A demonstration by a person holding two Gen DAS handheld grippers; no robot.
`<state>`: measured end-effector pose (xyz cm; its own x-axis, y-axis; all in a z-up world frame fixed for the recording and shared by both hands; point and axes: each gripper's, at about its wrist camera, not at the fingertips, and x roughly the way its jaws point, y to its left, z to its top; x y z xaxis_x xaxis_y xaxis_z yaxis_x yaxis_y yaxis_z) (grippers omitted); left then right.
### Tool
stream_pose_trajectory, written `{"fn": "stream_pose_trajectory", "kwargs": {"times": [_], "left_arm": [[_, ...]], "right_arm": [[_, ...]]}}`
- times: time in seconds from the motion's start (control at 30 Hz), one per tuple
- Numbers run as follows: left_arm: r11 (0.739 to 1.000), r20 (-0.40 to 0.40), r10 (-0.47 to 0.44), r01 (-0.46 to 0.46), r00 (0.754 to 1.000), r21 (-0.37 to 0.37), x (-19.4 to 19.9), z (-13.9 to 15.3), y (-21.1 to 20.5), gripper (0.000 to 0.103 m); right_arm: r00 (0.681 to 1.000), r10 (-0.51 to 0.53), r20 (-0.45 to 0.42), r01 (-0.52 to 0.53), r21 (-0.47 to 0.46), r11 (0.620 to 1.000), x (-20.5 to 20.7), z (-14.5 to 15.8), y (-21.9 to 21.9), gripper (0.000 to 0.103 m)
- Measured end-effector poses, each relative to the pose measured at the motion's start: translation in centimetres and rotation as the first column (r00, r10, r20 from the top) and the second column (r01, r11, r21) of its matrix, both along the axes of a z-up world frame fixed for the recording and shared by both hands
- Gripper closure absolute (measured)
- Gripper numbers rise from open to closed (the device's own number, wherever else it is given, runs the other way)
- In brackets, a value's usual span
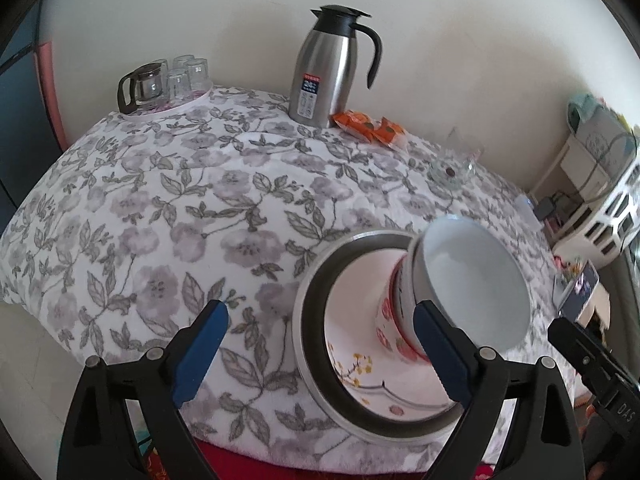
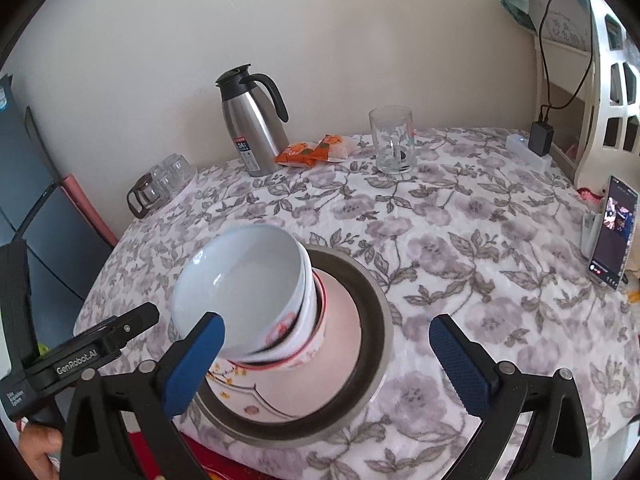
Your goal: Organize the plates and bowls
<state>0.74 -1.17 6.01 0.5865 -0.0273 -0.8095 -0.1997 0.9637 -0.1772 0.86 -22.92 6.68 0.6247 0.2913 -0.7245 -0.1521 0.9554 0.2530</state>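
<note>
The stack of bowls (image 2: pixel 256 300) is seen nested on the plates (image 2: pixel 344 344), near the table's (image 2: pixel 480 272) front edge. No loose dish is visible elsewhere, so the organizing is judged nearly or fully done. The stack lies between the 2 tools: the left gripper (image 1: pixel 320 356) is held wide apart, empty, its right pad beside the stack; the right gripper (image 2: pixel 328 364) likewise gapes, clamping nothing.
</note>
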Motion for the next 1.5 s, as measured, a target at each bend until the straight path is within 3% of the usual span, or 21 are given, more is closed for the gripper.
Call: {"fn": "stream_pose_trajectory", "kwargs": {"times": [0.4,0.6,0.97,1.5], "left_arm": [[0.998,-0.087,-0.06,0.058,0.994,-0.025,-1.9,-1.1,-2.6,0.009],[0.995,-0.145,-0.034,0.047,0.989,0.087,-2.8,-2.0,-4.2,0.009],[0.997,-0.151,-0.005,0.017,0.989,0.08,-4.3,-2.5,-5.6,0.009],[0.987,-0.148,0.002,0.022,0.989,0.162,-5.1,-3.2,-7.4,0.009]], "right_arm": [[0.999,0.013,-0.035,-0.014,-0.036,0.999,-2.0,-1.7,-2.5,0.0],[0.999,0.017,-0.038,-0.019,-0.067,0.998,-2.7,-2.2,-3.2,0.0],[0.996,0.074,-0.05,-0.08,-0.123,0.989,-3.7,-3.2,-3.4,0.0],[0.993,0.087,-0.074,-0.095,-0.122,0.988,-3.7,-3.7,-3.6,0.0]]}}
